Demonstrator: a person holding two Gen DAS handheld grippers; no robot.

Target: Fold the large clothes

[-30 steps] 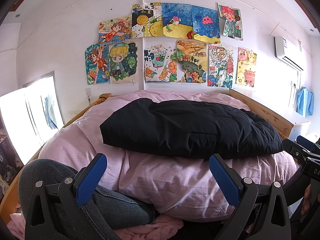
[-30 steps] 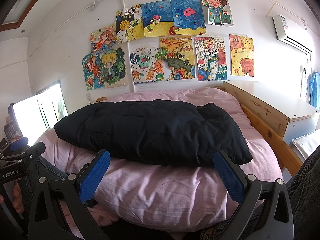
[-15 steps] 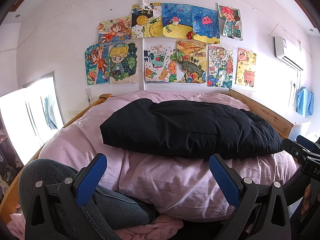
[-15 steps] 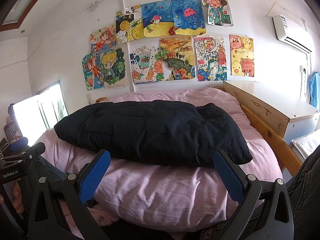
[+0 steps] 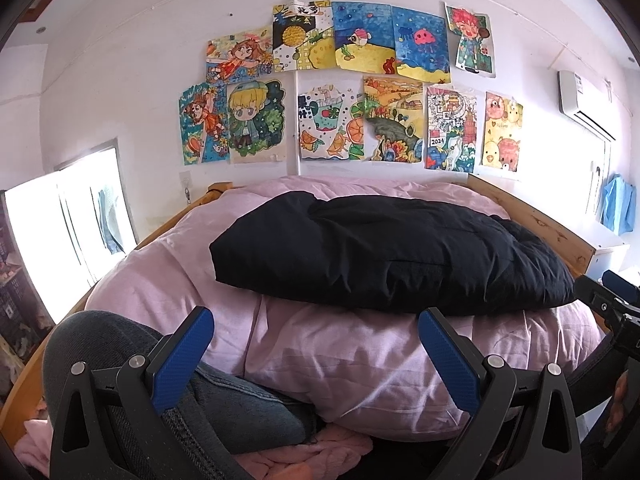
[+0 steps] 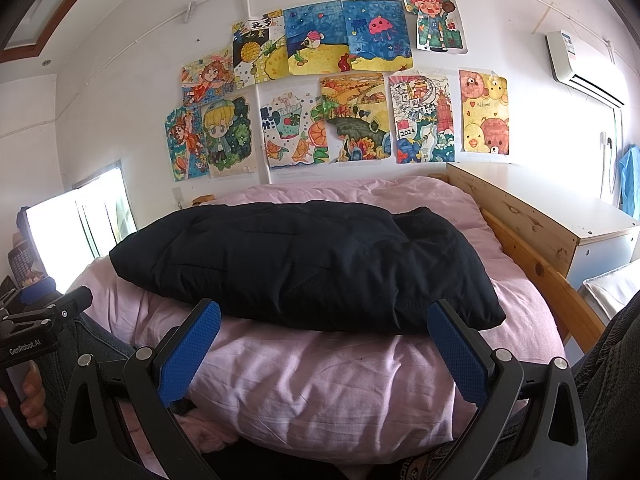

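Note:
A black padded garment [image 5: 384,252] lies folded in a thick bundle across a pink duvet [image 5: 352,356] on the bed; it also shows in the right wrist view [image 6: 304,268]. My left gripper [image 5: 316,356] is open and empty, held back from the bed's near edge below the garment. My right gripper [image 6: 324,352] is open and empty, also short of the garment's near edge. Neither gripper touches the cloth.
The person's knee in grey jeans [image 5: 108,352] sits at the lower left. A wooden bed frame [image 6: 536,268] and a white cabinet [image 6: 576,220] stand on the right. Drawings [image 5: 352,88] cover the wall behind. A bright window [image 5: 60,236] is at the left.

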